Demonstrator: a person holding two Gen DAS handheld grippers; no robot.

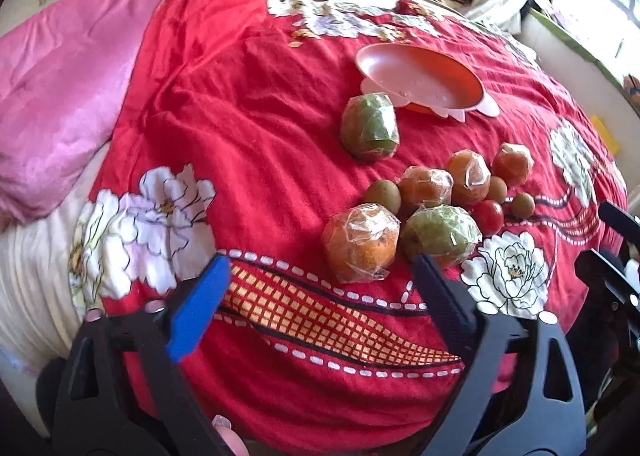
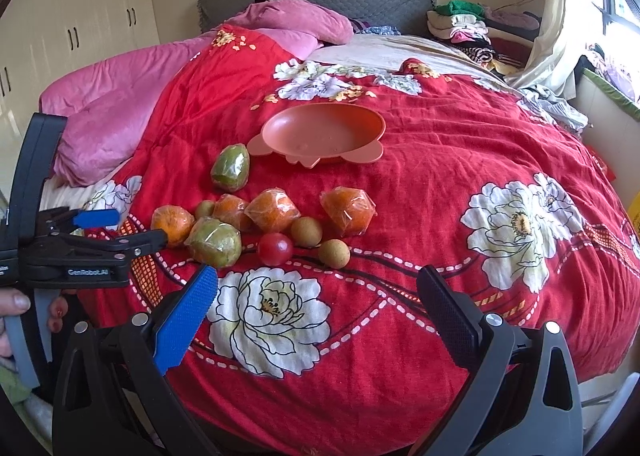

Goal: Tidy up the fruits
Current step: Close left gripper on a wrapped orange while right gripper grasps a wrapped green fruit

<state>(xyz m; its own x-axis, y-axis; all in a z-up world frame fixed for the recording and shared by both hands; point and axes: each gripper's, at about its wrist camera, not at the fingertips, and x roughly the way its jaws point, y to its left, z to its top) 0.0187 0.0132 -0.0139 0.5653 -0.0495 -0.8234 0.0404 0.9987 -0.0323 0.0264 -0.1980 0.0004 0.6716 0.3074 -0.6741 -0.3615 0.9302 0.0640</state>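
plastic-wrapped round fruits (image 2: 272, 210) cluster near a smooth orange bowl (image 2: 324, 132).

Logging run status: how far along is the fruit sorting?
Nothing done: the orange bowl holds no fruit. Nothing in hand: left gripper and right gripper are both open. Left to do: every fruit lies on the red blanket, from the wrapped green fruit to the red tomato.
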